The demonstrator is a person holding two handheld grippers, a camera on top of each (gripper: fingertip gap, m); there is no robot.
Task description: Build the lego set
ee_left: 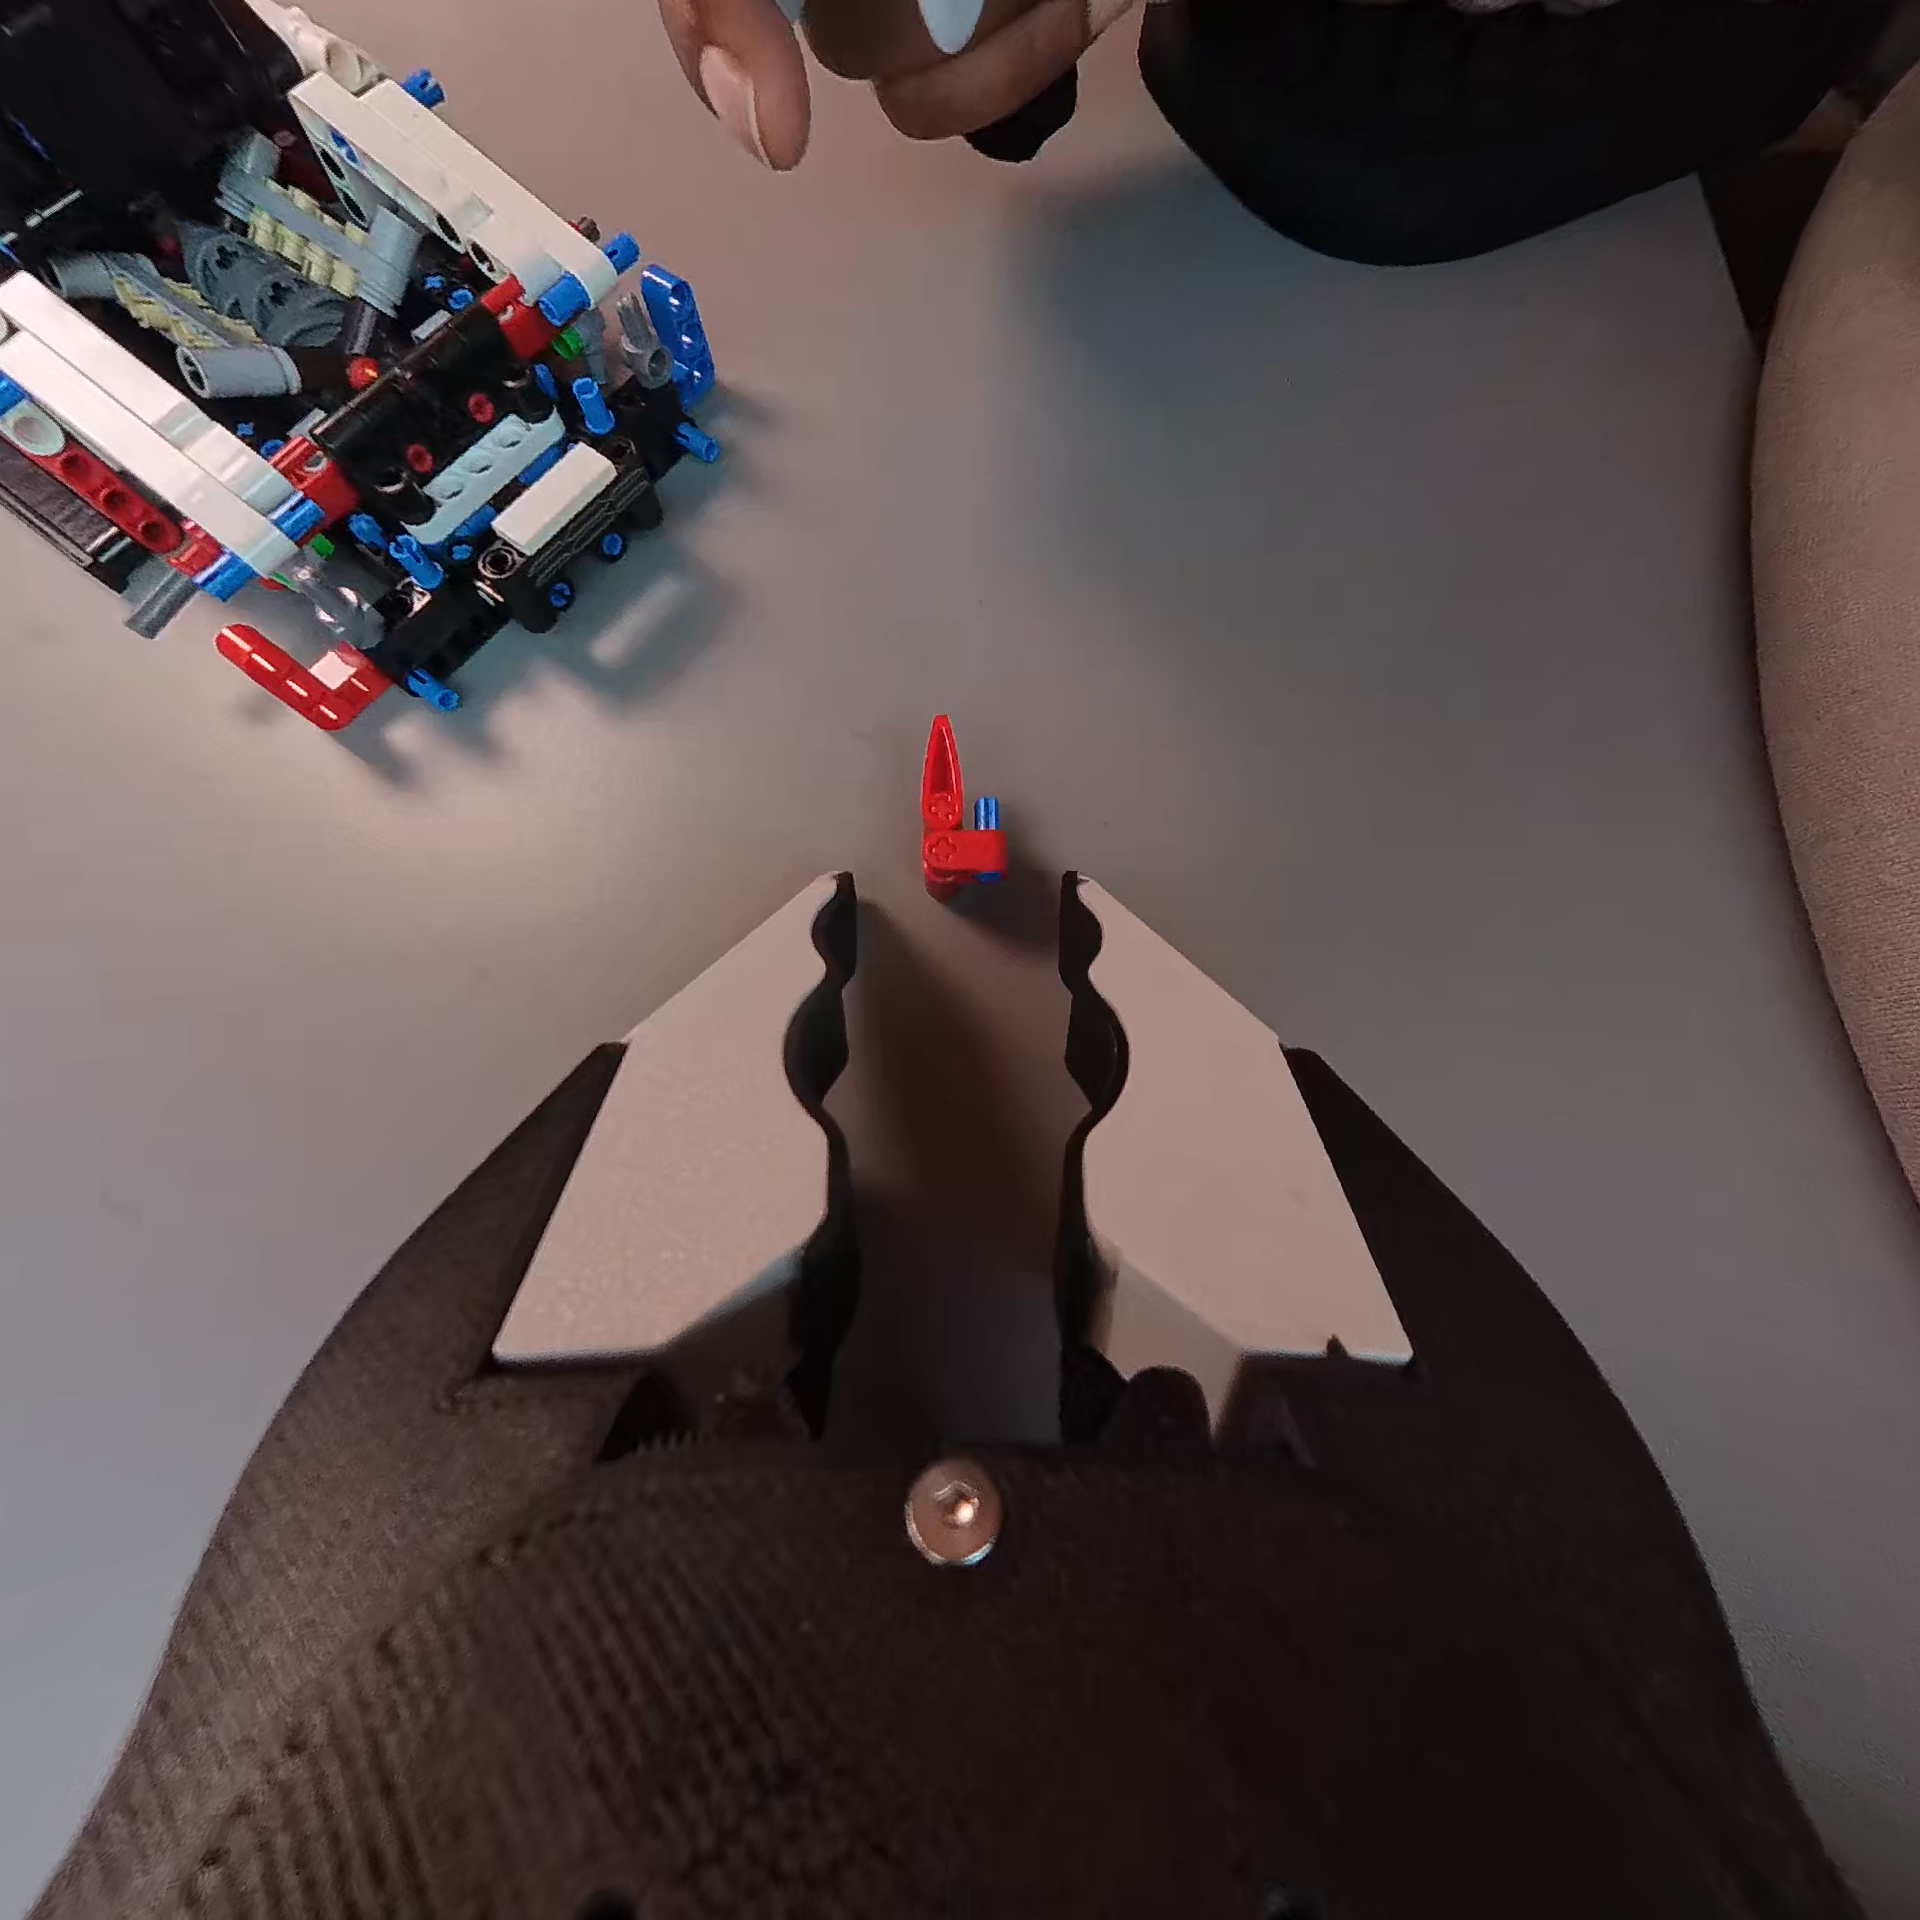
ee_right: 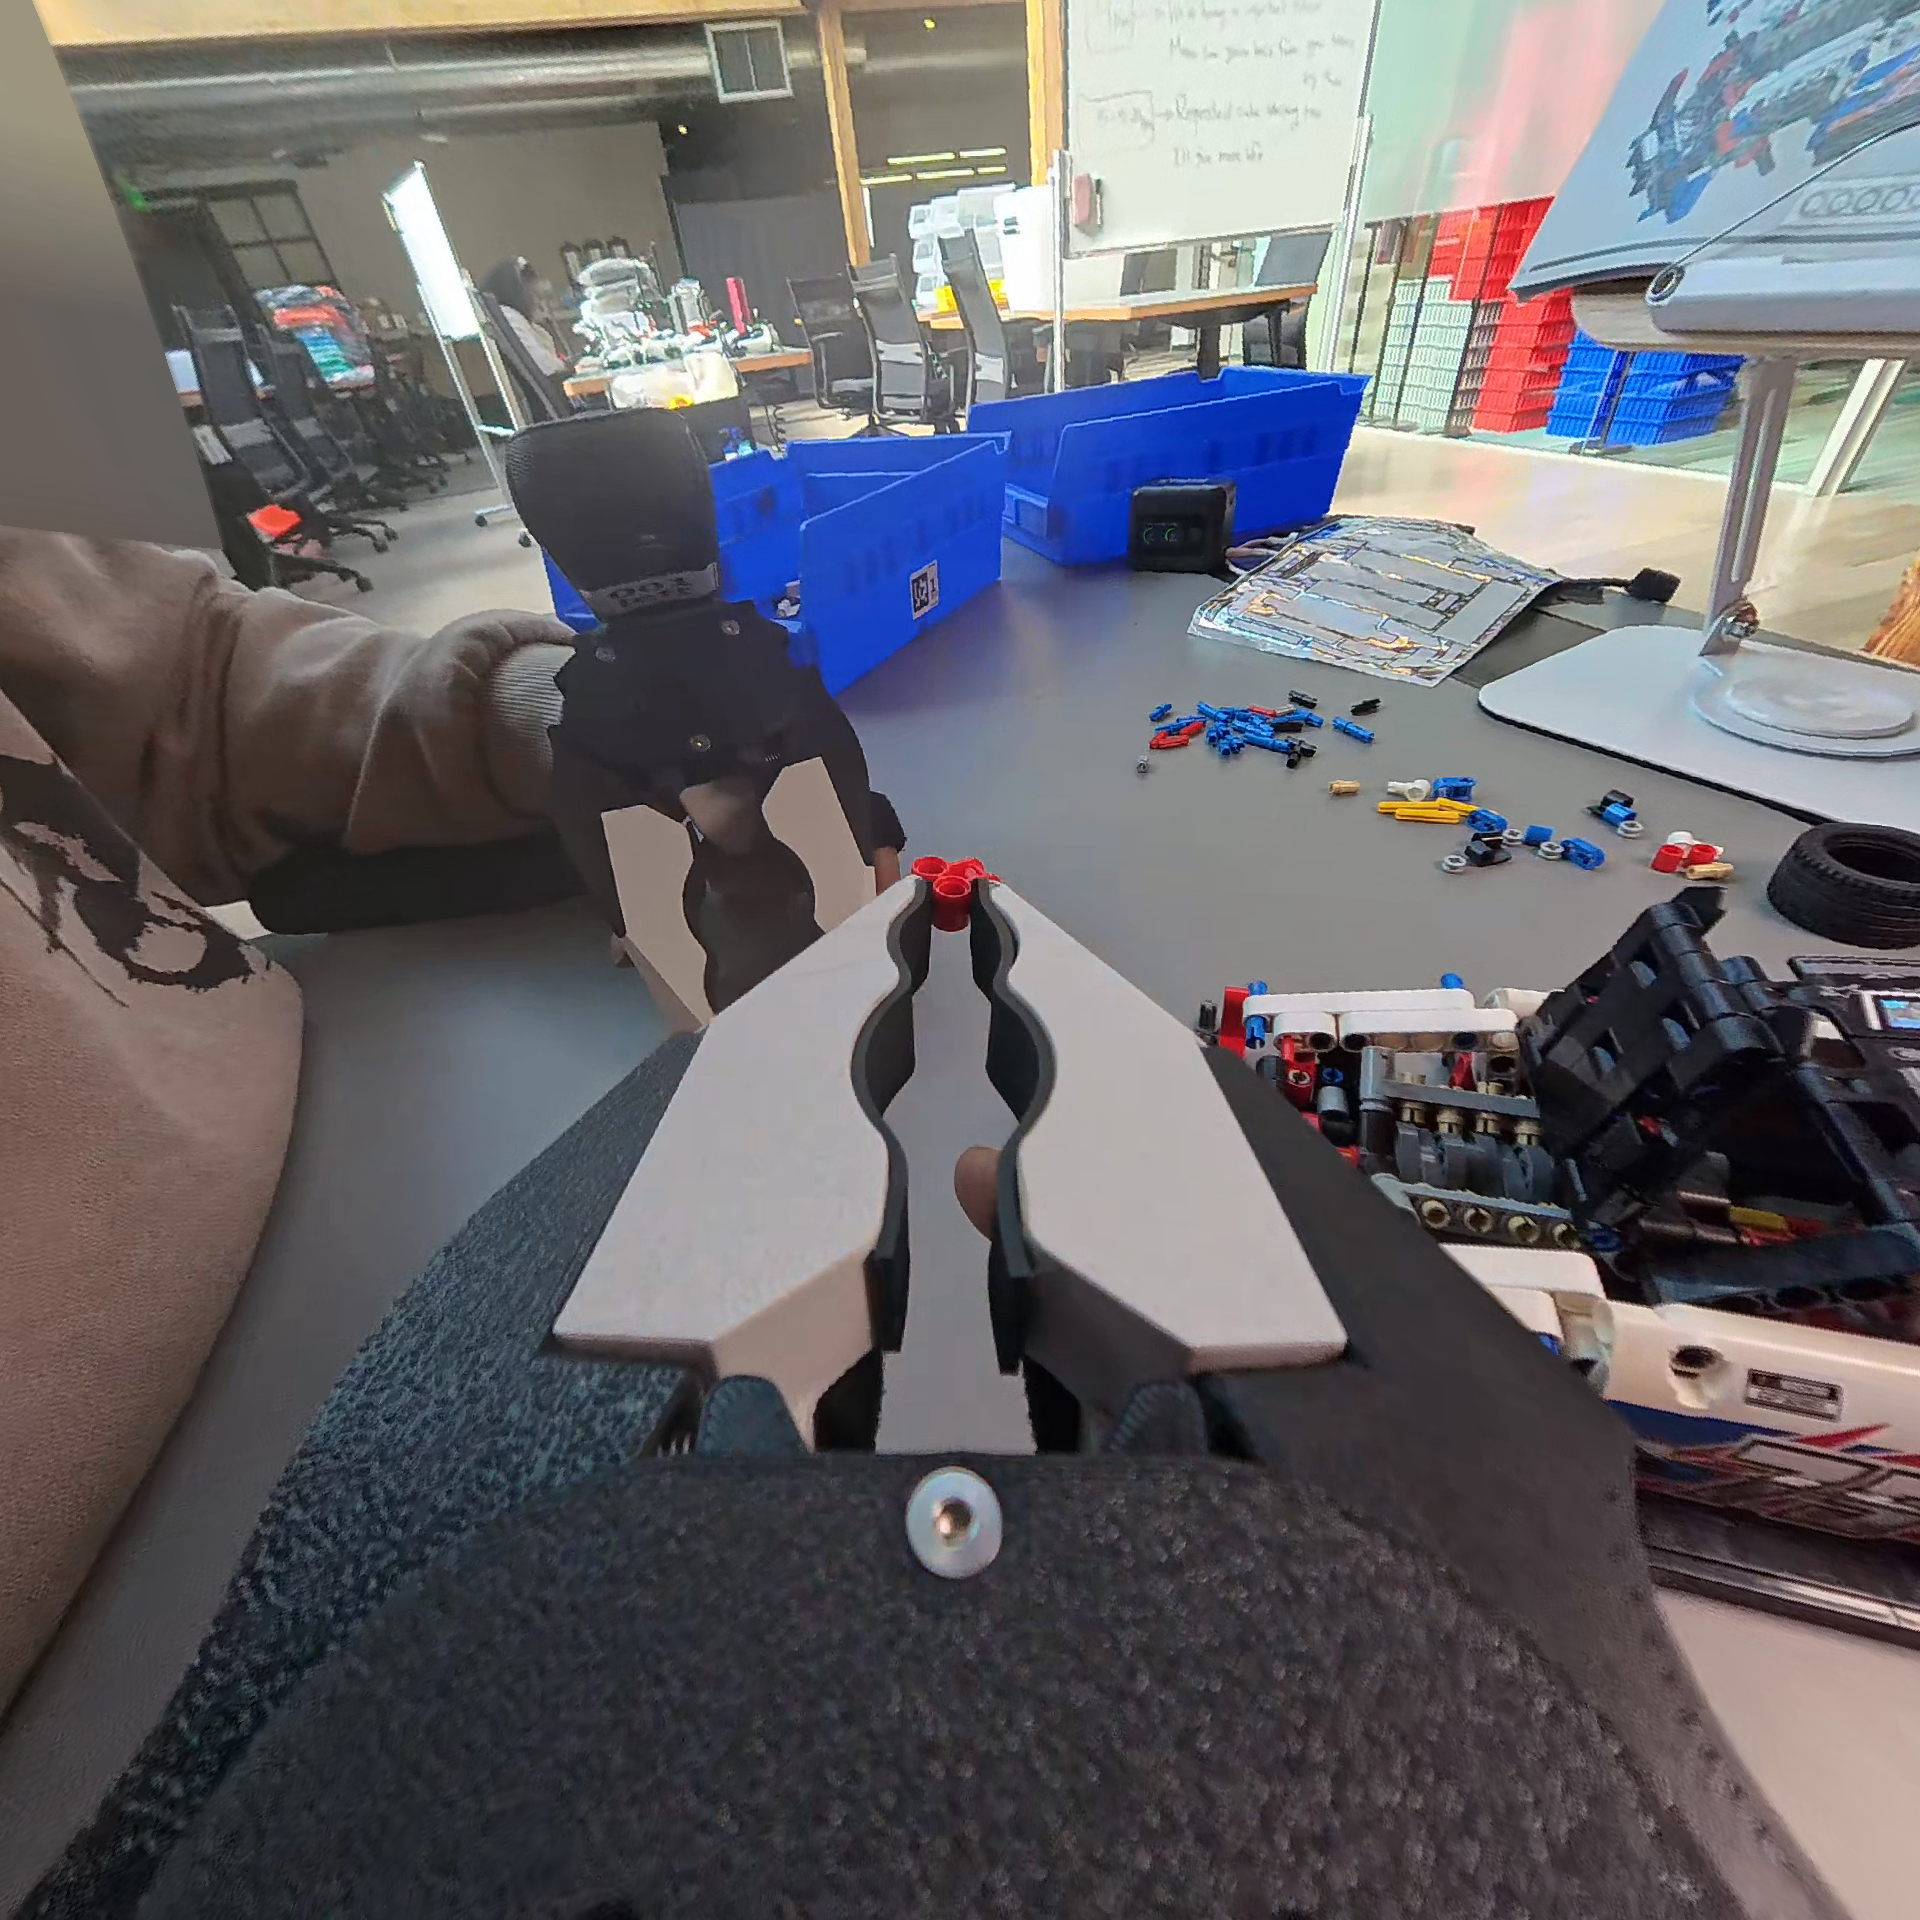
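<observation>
In the left wrist view, a small red piece [ee_left: 940,790] with a blue pin [ee_left: 987,812] lies on the grey table [ee_left: 1351,675], just beyond the tips of my left gripper [ee_left: 958,883], which is open and empty. The part-built lego car [ee_left: 343,364] stands at the upper left. In the right wrist view, my right gripper [ee_right: 951,896] is shut on a small red connector [ee_right: 949,881] at its tips, held above the table. My left gripper [ee_right: 758,935] shows beyond it, pointing down at the table. The car [ee_right: 1558,1143] is to the right.
Loose blue, red and yellow parts [ee_right: 1257,727] and a black tyre [ee_right: 1849,883] lie farther back on the right. Blue bins [ee_right: 1164,457], a foil sheet [ee_right: 1361,603] and an instruction booklet [ee_right: 1745,135] on a stand are behind. A hand [ee_left: 831,62] hovers above the car. One gripper's finger ends stand about 12 cm off the other's.
</observation>
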